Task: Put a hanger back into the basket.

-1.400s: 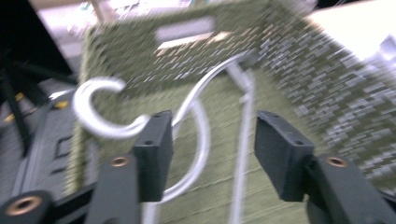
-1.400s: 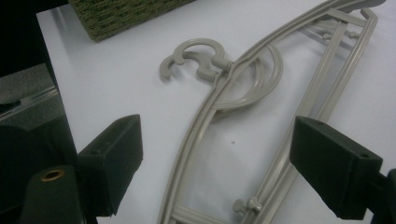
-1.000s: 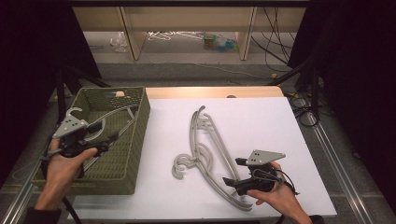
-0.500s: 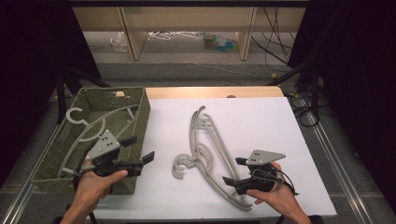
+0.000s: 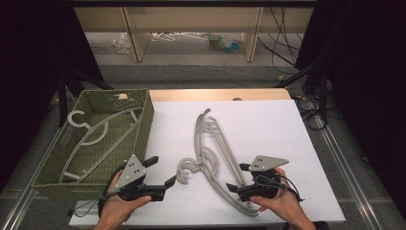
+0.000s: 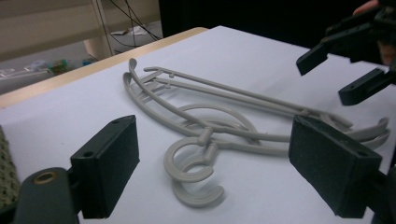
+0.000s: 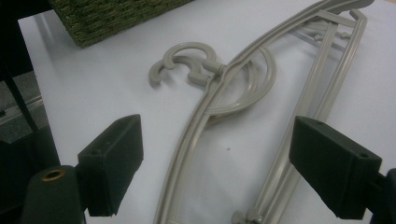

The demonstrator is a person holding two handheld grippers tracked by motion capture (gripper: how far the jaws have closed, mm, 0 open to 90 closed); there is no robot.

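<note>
1. The left gripper [image 5: 162, 171] is hovering just beside the basket [image 5: 143, 125], its jaws having just been opening and now standing wide with nothing between them. Straight ahead of them, a short way off on the white table [image 5: 268, 124], the stacked grey hangers [image 5: 210, 158] are lying with their hooks [image 6: 194, 170] as the nearest part.

2. The hangers' long axis is running away from the left jaws, from the hooks up and to the right in the left gripper view, so the hooks are presenting themselves end-on while the arms are trailing toward the right gripper [image 6: 348, 60].

3. The right gripper [image 5: 238, 177] is sitting over the near end of the same stack, its jaws also wide and gripping nothing; one hanger arm is passing up between them, another lying by the right jaw.

4. Judging by this, the right gripper is nearer the hanger arms, the left nearer the hooks; a pick by the hook seems to fall to the left.

5. The high view is showing a single hanger [image 5: 91, 139] already lying inside the basket, well behind the left jaws. The left gripper view is showing that the two hooks are lying one over the other, slightly offset.
</note>
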